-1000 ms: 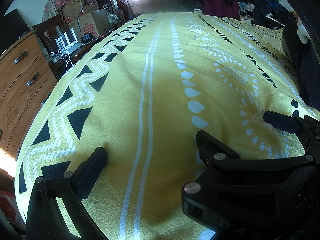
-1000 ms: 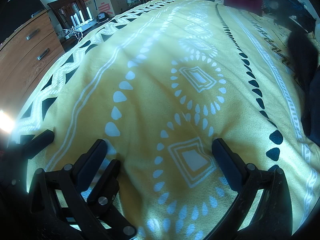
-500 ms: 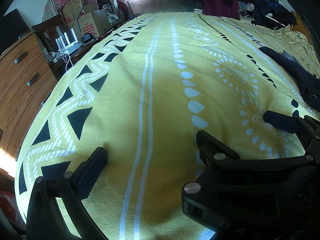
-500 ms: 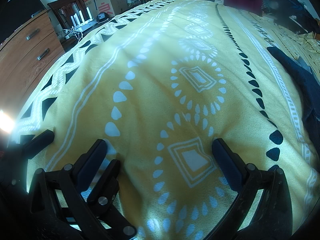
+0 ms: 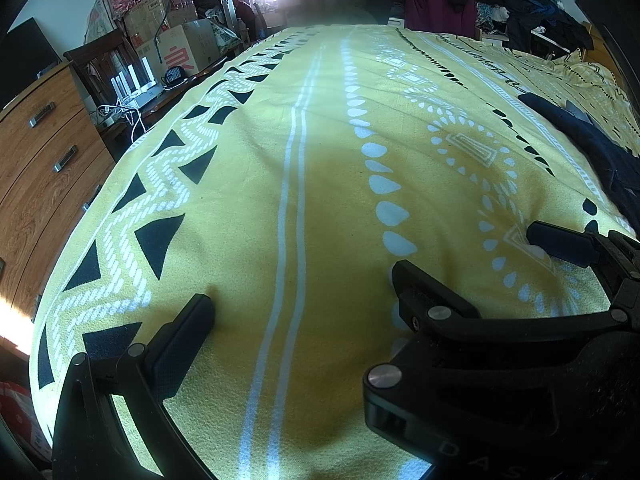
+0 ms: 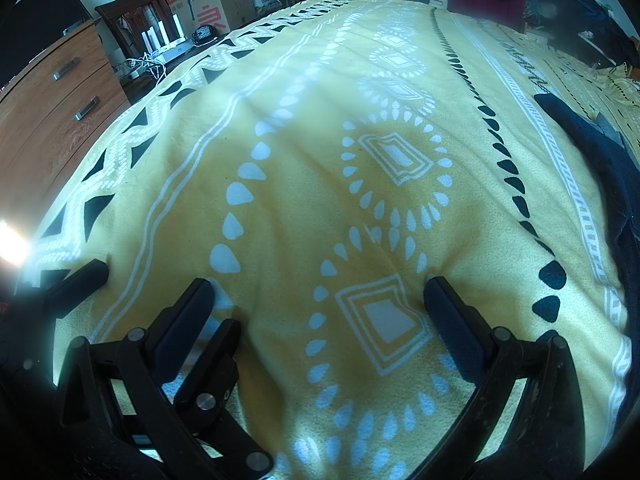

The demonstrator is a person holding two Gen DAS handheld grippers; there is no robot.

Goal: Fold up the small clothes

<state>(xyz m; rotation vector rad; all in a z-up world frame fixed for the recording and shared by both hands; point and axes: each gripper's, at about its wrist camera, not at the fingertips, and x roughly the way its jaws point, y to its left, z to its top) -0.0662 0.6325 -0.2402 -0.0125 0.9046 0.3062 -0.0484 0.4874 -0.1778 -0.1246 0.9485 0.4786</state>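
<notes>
While both grippers, left (image 5: 304, 300) and right (image 6: 318, 288), rest open-jawed on one yellow blanket (image 5: 320, 140), one dark garment (image 6: 600, 160) lies beside.

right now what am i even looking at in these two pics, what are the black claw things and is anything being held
Each picture comes from a fisheye camera fixed on a hand-held two-finger gripper, looking forward along its fingers; a person holds one in each hand. The left camera shows the black left gripper, open, with the right one beside it. The right camera shows the black right gripper, also open. Neither holds anything. Both rest low over a yellow blanket with white and black patterns spread on a bed. A dark navy garment lies at the blanket's right edge, untouched. A wooden dresser stands to the left.
</notes>
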